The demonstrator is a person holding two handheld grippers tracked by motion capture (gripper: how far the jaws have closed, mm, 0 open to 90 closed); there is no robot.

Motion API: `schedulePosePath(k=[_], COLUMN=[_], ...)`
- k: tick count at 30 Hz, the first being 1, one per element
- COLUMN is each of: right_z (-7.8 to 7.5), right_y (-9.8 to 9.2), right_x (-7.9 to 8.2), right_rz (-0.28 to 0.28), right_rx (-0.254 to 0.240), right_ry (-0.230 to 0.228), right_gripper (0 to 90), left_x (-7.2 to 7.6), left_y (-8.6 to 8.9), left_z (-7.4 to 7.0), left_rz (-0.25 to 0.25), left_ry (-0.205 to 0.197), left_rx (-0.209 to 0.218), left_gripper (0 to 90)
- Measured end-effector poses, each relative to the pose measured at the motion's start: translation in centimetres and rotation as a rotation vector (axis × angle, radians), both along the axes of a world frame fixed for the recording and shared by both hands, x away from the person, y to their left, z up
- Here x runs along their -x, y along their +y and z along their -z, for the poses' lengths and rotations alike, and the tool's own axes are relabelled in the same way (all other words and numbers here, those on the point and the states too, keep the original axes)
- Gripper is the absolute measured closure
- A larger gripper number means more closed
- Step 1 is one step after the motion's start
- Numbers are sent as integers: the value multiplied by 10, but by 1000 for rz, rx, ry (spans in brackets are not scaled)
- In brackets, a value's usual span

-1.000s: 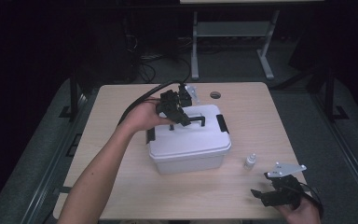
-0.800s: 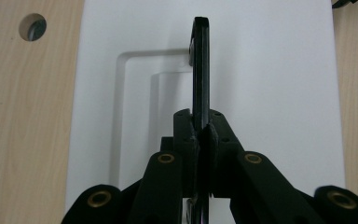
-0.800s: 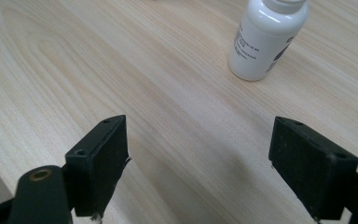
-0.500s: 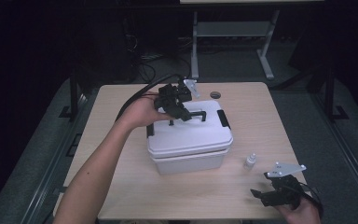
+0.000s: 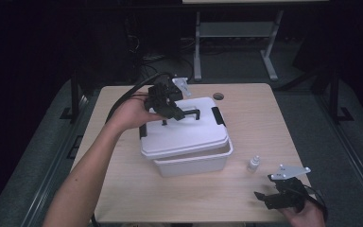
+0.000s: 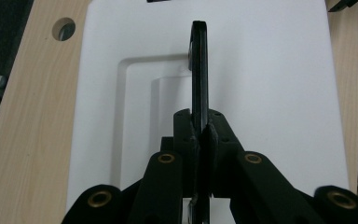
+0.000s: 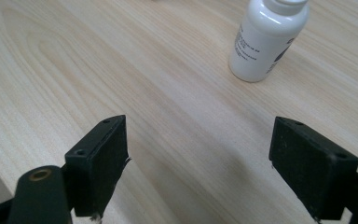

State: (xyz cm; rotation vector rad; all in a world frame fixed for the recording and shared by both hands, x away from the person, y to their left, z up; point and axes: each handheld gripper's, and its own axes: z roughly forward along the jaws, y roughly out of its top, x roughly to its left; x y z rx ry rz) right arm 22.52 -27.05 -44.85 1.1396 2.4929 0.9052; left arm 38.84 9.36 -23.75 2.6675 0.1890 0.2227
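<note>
1. Dim room, grey floor, a metal frame at the back; in the middle a pale wooden table with a round hole near its far edge.
2. Near the table's middle, a white plastic box with black side clips, its white lid tilted and shifted toward the left, so a gap shows along the box's right front rim.
3. Left gripper above the far part of the lid, clenched on the black handle; in the left gripper view, both pads pinched tight against the thin handle bar, the white lid right below.
4. Right gripper at the near right corner of the table, well apart from the box, released; jaws wide in the right gripper view, bare wood between them.
5. Small white bottle upright on the table, just right of the box and a little beyond the right gripper.
6. Progress, judged: lid gripped and lifted partly off, not yet clear of the box; left to do, probably, taking the lid away and setting it down, then perhaps moving the bottle.
7. Inside of the box: hidden by the lid, contents impossible to tell.
</note>
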Motion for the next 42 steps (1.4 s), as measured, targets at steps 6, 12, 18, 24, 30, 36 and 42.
schedulePosePath(k=[6,12,18,24,30,36,42], right_z=[0,0,0,0,1,2,0], right_y=[-2,-1,-2,0,-1,0,1], right_x=[0,0,0,-1,-1,-1,-1], right_rz=[6,9,14,10,11,12,16], right_rx=[4,8,11,20,26,31,38], right_ry=[0,4,2,3,6,2,8], right_gripper=[189,189,189,189,189,189,189], left_x=[4,8,13,18,23,28,34], left_y=[19,39,60,78,94,112,129], left_z=[-2,-3,-5,-7,-3,0,2], left_rz=[-29,-54,-78,-109,-130,-160,-186], left_ry=[-7,-7,-17,-16,-10,-9,-16], left_rx=[4,11,19,28,25,35,40], left_gripper=[840,840,840,840,840,840,840])
